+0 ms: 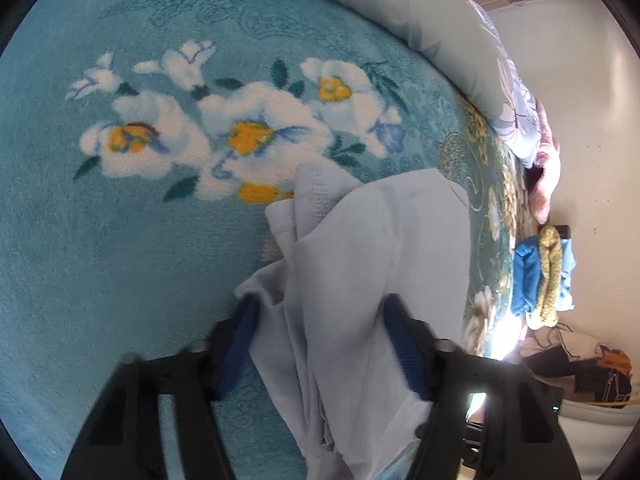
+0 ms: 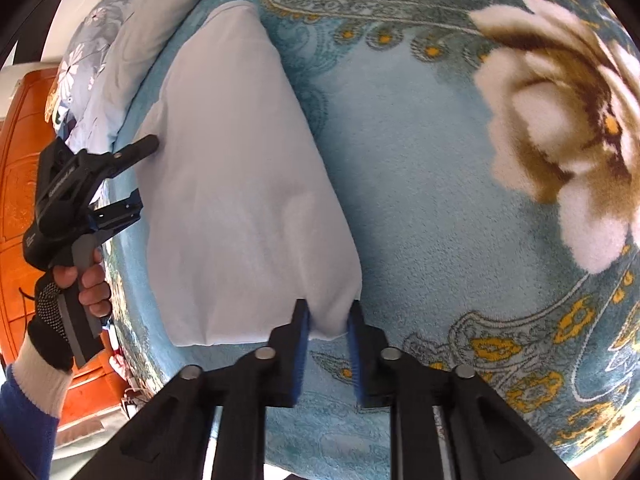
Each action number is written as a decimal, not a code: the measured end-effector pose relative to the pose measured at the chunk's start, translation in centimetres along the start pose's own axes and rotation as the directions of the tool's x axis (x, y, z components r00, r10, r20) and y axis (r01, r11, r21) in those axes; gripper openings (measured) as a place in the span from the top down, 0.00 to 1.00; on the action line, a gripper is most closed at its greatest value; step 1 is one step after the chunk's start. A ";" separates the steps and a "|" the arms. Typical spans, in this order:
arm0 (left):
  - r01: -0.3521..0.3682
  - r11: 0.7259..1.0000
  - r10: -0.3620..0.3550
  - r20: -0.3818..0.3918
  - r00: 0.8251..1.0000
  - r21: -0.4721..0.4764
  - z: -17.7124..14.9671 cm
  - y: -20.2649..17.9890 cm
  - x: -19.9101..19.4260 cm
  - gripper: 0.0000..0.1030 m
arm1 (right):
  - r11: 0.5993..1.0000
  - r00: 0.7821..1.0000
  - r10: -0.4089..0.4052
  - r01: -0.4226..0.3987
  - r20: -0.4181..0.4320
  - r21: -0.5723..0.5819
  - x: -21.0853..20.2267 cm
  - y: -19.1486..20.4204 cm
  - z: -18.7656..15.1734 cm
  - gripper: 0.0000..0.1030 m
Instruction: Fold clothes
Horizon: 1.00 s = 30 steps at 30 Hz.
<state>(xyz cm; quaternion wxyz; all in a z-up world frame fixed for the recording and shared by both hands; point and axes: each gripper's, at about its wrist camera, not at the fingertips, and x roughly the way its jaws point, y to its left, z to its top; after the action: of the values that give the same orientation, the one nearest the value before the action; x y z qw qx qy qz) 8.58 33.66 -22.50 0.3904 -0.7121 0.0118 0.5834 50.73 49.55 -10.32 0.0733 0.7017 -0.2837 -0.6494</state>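
A pale grey-white garment (image 2: 240,184) lies folded long on the teal flowered blanket (image 2: 420,200). In the right wrist view my right gripper (image 2: 328,316) is shut on its near corner, the blue pads pinching the cloth. At the garment's far left edge is my left gripper (image 2: 146,176), held by a gloved hand (image 2: 60,292). In the left wrist view the garment (image 1: 360,248) is bunched in folds between the left gripper's (image 1: 320,312) blue pads (image 1: 240,336). Both pads touch the cloth, which runs deep into the jaws.
A pale quilt (image 1: 420,20) lies along the bed's far side. Folded blue and mustard clothes (image 1: 540,276) are stacked beyond the bed edge, with a heap of dark clothes (image 1: 588,364) below them. An orange wooden door (image 2: 20,160) stands left of the bed.
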 end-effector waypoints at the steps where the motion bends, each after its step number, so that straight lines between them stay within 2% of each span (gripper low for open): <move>1: 0.015 1.000 -0.015 0.006 1.000 -0.012 -0.1 0.0 0.1 0.67 | 1.000 1.000 -0.001 0.001 -0.003 -0.008 -0.1 0.3 0.1 0.85; 2: 0.029 0.999 -0.029 0.016 0.999 -0.025 -0.2 -0.1 0.0 0.75 | 1.000 1.000 -0.002 0.002 -0.006 -0.016 -0.3 0.6 0.2 0.86; 5: 0.035 0.998 -0.032 0.060 0.998 -0.049 -1.1 -0.5 -0.3 0.81 | 0.998 1.000 -0.014 0.013 -0.018 -0.054 -0.8 1.2 -0.4 0.86; 9: 0.083 0.988 -0.066 0.128 0.990 -0.131 -3.6 -0.8 -1.3 0.83 | 0.988 0.997 -0.064 0.059 -0.031 -0.140 -2.3 1.5 0.1 0.87; 12: 0.107 0.980 -0.082 0.148 0.986 -0.167 -6.0 -1.7 -1.0 0.85 | 0.968 0.992 -0.122 0.111 -0.037 -0.224 -4.0 0.9 1.5 0.87; 19: 0.134 0.963 -0.104 0.136 0.985 -0.234 -11.2 -5.4 2.5 0.85 | 0.866 0.959 -0.282 0.245 -0.021 -0.437 -8.3 -1.5 7.5 0.87; 20: 0.135 0.957 -0.100 0.147 0.984 -0.256 -11.5 -5.4 2.6 0.85 | 0.847 0.951 -0.308 0.264 -0.021 -0.461 -9.0 -2.3 9.5 0.89; 21: 0.142 0.947 -0.099 0.161 0.982 -0.287 -11.8 -5.2 2.7 0.85 | 0.833 0.945 -0.326 0.279 -0.016 -0.478 -9.2 -2.4 10.1 0.95; 25: 0.133 0.937 -0.079 0.173 0.982 -0.323 -11.5 -5.1 2.7 0.85 | 0.840 0.947 -0.319 0.267 -0.031 -0.472 -10.1 -4.7 12.1 0.95; 27: 0.091 0.956 -0.050 0.150 0.987 -0.280 -11.1 -5.7 2.3 0.83 | 0.848 0.952 -0.304 0.262 -0.019 -0.461 -10.8 -5.6 12.2 0.95; 30: 0.035 0.976 -0.010 0.114 0.993 -0.215 -10.6 -6.5 1.6 0.73 | 0.874 0.966 -0.260 0.241 0.014 -0.422 -11.8 -7.0 11.0 0.92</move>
<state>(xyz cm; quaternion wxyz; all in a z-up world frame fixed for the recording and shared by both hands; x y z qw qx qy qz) 20.86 32.85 -20.20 0.3170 -0.7165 -0.0819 0.6161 42.41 64.10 -4.98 0.1439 0.7142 -0.0425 -0.6836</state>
